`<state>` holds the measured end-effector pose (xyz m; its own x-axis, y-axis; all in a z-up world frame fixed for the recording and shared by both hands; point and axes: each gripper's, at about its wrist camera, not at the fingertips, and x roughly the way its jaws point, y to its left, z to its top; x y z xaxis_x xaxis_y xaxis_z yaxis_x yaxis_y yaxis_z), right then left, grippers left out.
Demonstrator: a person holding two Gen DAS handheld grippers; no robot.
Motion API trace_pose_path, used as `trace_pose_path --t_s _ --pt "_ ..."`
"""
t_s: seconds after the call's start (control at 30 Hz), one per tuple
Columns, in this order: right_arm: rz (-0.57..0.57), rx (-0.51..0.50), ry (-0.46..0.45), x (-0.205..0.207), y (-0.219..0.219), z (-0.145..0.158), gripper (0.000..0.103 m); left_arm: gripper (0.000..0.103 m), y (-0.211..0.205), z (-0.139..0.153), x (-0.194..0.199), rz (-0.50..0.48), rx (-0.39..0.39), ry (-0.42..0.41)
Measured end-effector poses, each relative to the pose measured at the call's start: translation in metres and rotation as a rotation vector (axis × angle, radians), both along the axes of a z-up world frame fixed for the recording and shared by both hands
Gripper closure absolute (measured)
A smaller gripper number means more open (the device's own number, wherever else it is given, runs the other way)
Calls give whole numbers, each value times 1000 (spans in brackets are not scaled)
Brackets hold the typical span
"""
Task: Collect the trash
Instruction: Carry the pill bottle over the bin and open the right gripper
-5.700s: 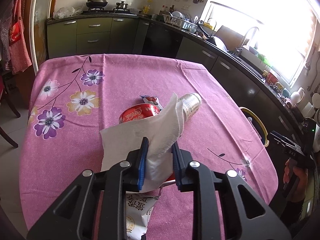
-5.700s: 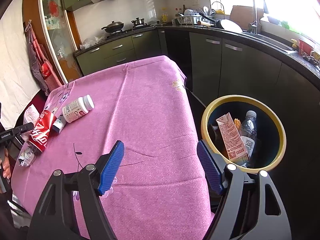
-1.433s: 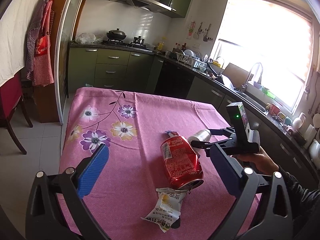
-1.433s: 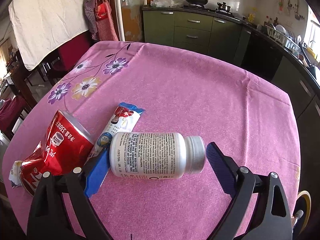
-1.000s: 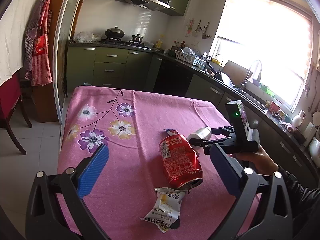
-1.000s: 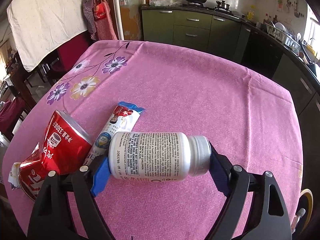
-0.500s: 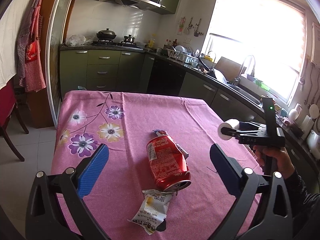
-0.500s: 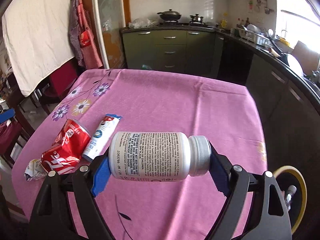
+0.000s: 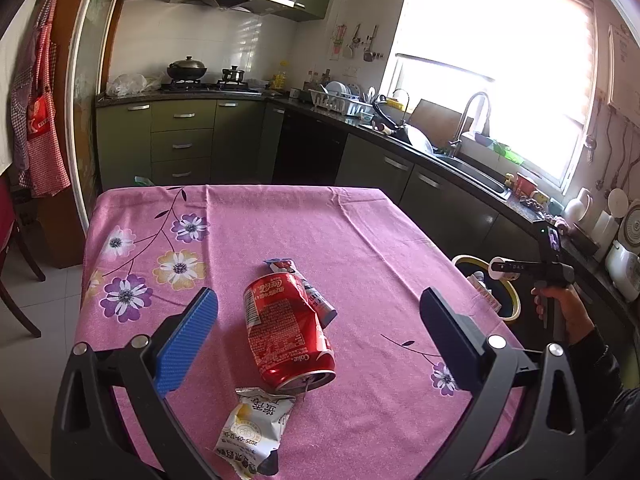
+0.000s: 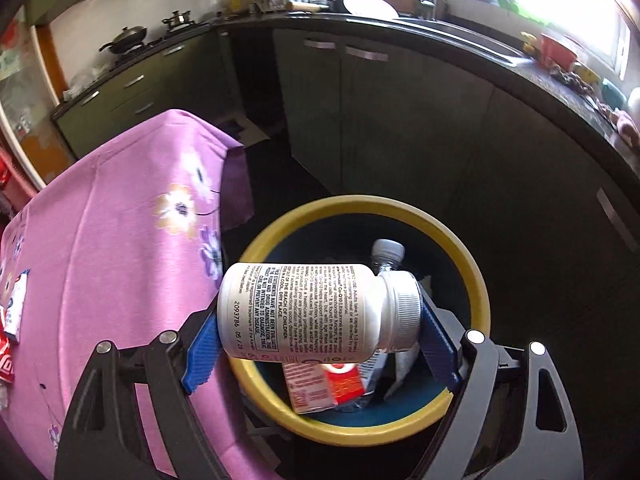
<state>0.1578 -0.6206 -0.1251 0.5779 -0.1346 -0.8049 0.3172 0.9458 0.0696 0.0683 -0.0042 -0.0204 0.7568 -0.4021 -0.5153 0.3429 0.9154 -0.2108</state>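
Observation:
My right gripper (image 10: 320, 344) is shut on a white pill bottle (image 10: 316, 312), held lengthwise between the blue pads over the yellow-rimmed trash bin (image 10: 476, 276). The bin holds a carton (image 10: 324, 386) and a clear plastic bottle (image 10: 386, 254). In the left wrist view the right gripper (image 9: 508, 270) hangs over the bin (image 9: 510, 312) beside the table. My left gripper (image 9: 318, 332) is open and empty above a crushed red cola can (image 9: 286, 330), a blue-white wrapper (image 9: 316, 300) behind it and a white snack packet (image 9: 252, 428) in front.
The table carries a pink flowered cloth (image 9: 280, 224). Dark green kitchen cabinets (image 9: 440, 196) and a counter with a sink run along the right. A wooden chair (image 9: 16, 264) stands at the left. The bin stands on the floor between table and cabinets.
My right gripper closed on the pill bottle, lifted it off the table and carried it right, over the bin. My left gripper stays open and has drifted slightly over the can.

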Motion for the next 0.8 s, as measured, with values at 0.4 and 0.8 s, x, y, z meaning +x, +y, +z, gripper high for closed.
trace_pose_path --t_s 0.4,0.8 --pt "-66 -67 -64 -24 -1 18 14 7 -9 -2 2 -14 24 18" --pt "119 -45 -202 -96 90 58 11 7 -15 -14 0 -12 55 64"
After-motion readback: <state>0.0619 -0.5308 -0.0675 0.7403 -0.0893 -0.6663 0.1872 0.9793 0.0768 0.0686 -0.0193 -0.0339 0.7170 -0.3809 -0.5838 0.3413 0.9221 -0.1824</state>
